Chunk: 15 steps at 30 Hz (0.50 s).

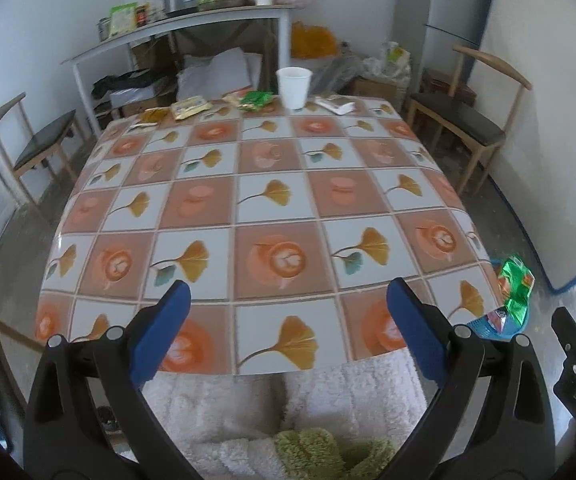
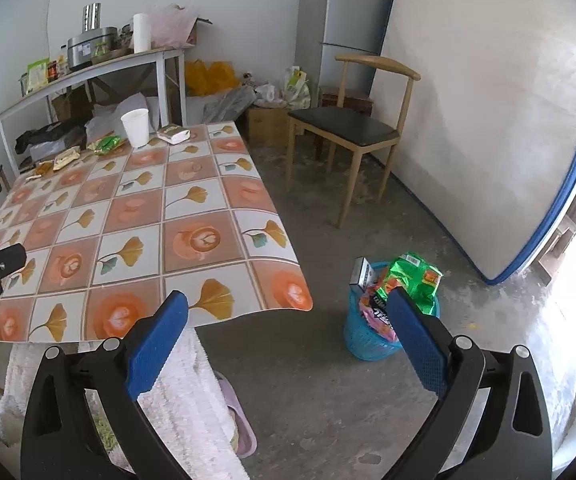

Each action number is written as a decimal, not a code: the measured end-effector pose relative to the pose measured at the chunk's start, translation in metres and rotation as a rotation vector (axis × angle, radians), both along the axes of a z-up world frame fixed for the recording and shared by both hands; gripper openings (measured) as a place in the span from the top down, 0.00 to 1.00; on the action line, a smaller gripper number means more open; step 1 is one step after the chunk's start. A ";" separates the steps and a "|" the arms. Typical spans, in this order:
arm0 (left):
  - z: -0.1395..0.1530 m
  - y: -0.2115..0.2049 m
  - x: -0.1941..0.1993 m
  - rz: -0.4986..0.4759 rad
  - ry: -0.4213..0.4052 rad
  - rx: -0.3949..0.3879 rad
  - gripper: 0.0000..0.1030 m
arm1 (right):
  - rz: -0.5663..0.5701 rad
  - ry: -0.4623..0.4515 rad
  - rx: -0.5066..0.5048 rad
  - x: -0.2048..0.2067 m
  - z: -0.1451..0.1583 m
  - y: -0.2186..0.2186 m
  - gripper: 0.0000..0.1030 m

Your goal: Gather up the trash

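Several snack wrappers lie along the far edge of the table (image 1: 272, 200): a green wrapper (image 1: 255, 100) (image 2: 108, 145), a yellow packet (image 1: 190, 107) (image 2: 66, 157) and a white packet (image 1: 334, 104) (image 2: 173, 134). A white paper cup (image 1: 294, 87) (image 2: 136, 127) stands among them. A blue mesh bin (image 2: 362, 340) (image 1: 488, 326) on the floor at the table's near right corner holds green and other wrappers (image 2: 412, 276). My left gripper (image 1: 288, 304) hangs open above the table's near edge, empty. My right gripper (image 2: 288, 312) is open and empty, to the left of the bin.
Wooden chairs stand to the right (image 2: 348, 128) (image 1: 460, 120) and left (image 1: 36, 140) of the table. A cluttered side table (image 1: 176, 24) and bags sit behind it. A fridge (image 2: 344, 20) and a leaning mattress (image 2: 488, 112) fill the right. A person's fluffy legs (image 1: 288, 408) are below.
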State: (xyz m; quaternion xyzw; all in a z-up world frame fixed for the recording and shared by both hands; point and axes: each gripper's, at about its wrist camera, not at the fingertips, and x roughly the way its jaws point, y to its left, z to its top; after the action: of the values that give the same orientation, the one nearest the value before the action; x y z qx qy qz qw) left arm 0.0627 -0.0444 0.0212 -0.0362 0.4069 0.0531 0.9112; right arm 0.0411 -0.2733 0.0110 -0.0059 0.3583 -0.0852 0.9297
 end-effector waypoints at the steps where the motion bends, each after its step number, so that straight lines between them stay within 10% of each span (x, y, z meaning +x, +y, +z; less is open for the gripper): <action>1: 0.000 0.002 0.000 0.007 0.002 0.000 0.08 | 0.003 0.005 0.002 0.001 -0.001 0.001 0.06; 15: 0.008 0.011 0.000 0.041 -0.013 0.028 0.08 | 0.023 0.011 0.005 0.007 0.009 0.008 0.06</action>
State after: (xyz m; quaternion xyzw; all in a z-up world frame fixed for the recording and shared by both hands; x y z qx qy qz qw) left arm 0.0631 -0.0339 0.0291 -0.0321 0.3995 0.0770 0.9129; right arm 0.0483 -0.2653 0.0196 -0.0084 0.3638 -0.0735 0.9285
